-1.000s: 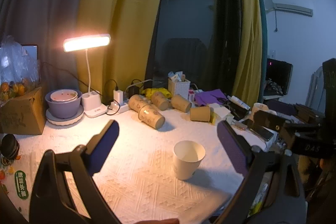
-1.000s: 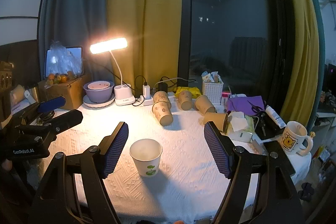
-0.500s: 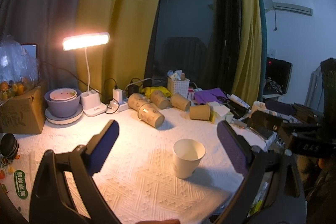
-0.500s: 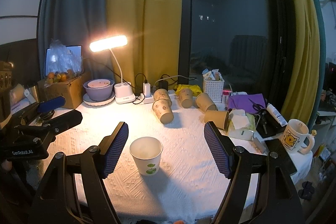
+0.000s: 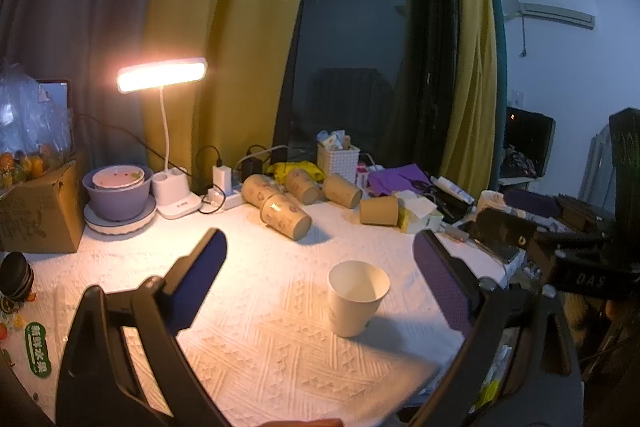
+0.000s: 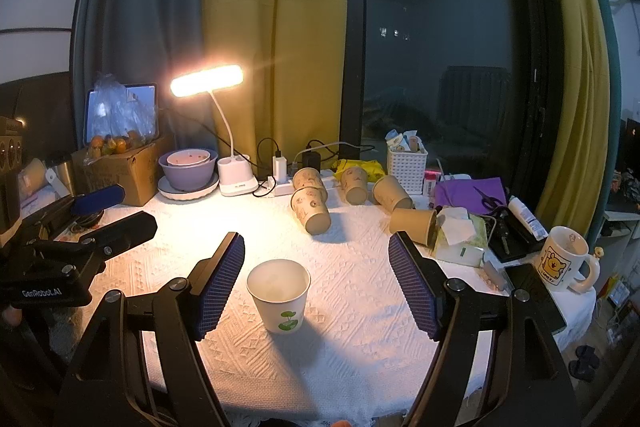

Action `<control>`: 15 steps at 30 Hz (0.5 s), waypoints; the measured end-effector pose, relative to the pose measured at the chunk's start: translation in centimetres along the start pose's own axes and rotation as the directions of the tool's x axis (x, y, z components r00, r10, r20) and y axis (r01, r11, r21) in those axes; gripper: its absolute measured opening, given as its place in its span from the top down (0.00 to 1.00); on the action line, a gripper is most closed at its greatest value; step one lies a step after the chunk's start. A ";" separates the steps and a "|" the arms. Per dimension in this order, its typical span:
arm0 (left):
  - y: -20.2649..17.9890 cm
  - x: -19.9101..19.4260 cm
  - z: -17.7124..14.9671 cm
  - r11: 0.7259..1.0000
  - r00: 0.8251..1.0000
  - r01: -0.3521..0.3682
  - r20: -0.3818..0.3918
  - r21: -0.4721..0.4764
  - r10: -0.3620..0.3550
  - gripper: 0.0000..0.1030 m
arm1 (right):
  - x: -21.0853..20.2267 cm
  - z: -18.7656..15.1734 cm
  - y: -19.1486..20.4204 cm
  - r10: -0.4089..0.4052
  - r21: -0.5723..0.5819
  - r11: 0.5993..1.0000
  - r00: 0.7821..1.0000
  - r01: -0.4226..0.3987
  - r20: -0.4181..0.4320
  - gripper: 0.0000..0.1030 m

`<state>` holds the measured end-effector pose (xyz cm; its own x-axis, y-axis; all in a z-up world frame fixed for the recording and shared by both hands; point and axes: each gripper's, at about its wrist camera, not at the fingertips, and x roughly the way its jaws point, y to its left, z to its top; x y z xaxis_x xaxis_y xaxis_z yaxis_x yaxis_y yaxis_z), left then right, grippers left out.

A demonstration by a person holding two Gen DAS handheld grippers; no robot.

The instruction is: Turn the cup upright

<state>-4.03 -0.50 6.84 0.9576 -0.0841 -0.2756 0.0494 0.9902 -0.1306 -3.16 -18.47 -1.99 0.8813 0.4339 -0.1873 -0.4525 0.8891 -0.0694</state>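
Note:
A white paper cup (image 5: 357, 298) stands upright with its mouth up on the white textured cloth (image 5: 260, 327). In the right wrist view the cup (image 6: 279, 295) shows a green leaf print. My left gripper (image 5: 320, 263) is open and empty, held back from the cup, which sits toward its right finger. My right gripper (image 6: 316, 259) is open and empty, with the cup near its left finger. Neither gripper touches the cup. The left gripper also shows at the left edge of the right wrist view (image 6: 108, 211).
Several brown paper cups (image 6: 312, 211) lie on their sides at the back. A lit desk lamp (image 6: 208, 85), a purple bowl (image 6: 188, 169), a cardboard box (image 6: 120, 167), a white basket (image 6: 407, 163) and a mug (image 6: 564, 259) stand around the table edges.
Both grippers have drifted back very slightly. The cup has not moved and both grippers stay open.

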 end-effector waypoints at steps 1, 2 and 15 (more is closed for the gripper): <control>0.0 0.0 0.0 1.000 1.000 -0.001 0.001 -0.001 0.001 0.07 | 0.1 0.1 0.0 0.000 0.000 1.000 1.000 0.000 -0.001 0.25; 0.0 0.0 0.0 1.000 1.000 0.000 0.001 0.000 0.000 0.07 | 0.0 0.0 0.1 -0.001 -0.001 1.000 1.000 0.001 -0.002 0.25; -0.1 0.1 -0.2 1.000 1.000 0.005 -0.007 -0.002 -0.005 0.07 | 0.1 0.1 -0.1 0.000 0.000 1.000 1.000 0.000 -0.003 0.25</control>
<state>-4.02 -0.61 6.60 0.9552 -0.0897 -0.2820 0.0533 0.9895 -0.1342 -3.05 -18.49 -1.89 0.8808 0.4335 -0.1905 -0.4526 0.8890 -0.0695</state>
